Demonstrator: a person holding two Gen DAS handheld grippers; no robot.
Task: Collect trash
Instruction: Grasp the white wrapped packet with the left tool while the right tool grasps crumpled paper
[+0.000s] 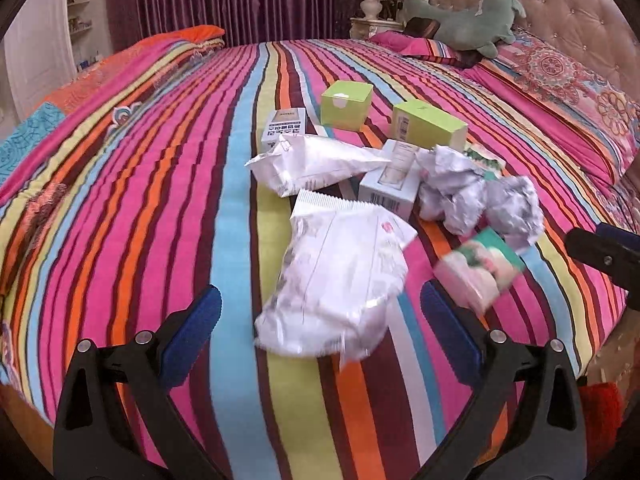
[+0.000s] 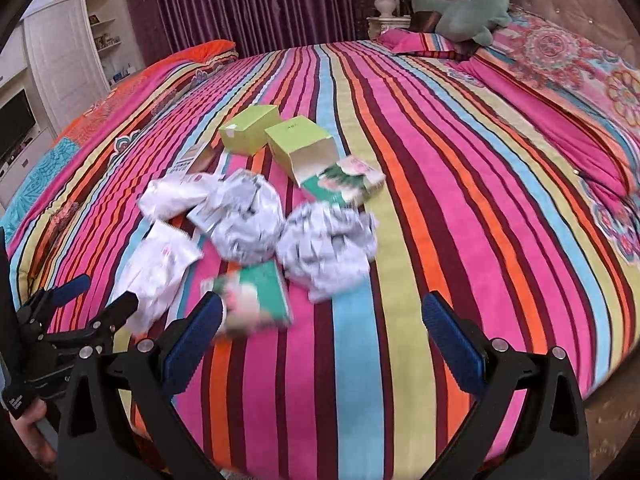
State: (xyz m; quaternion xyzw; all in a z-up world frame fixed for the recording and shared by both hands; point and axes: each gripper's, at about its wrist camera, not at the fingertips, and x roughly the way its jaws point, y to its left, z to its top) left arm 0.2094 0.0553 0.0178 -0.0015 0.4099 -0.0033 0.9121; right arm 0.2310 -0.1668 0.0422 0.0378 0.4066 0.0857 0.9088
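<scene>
We logged both tools with jaws spread wide and holding nothing: left hand-held gripper (image 1: pixel 318 314) above a white wrapper (image 1: pixel 340 276), right hand-held gripper (image 2: pixel 320 322) beside a blurred, possibly green-pink packet (image 2: pixel 254 298). Crumpled paper (image 2: pixel 326 248) and green boxes (image 2: pixel 250 129) lay mid-bed on the striped bedspread (image 2: pixel 460 200).

Trash lies clustered mid-bed on the bedspread (image 1: pixel 168 184): nearest wrapper (image 1: pixel 340 280) in front, second wrapper (image 1: pixel 316 162) behind it, two cartons (image 1: pixel 346 104) behind that, side by side. Crumpled paper wads (image 1: pixel 476 194) sit right of the wrappers, with a small packet (image 1: pixel 480 270) before them. Plush toy (image 1: pixel 468 18) rests on the pillows (image 1: pixel 568 80) at the far right.
</scene>
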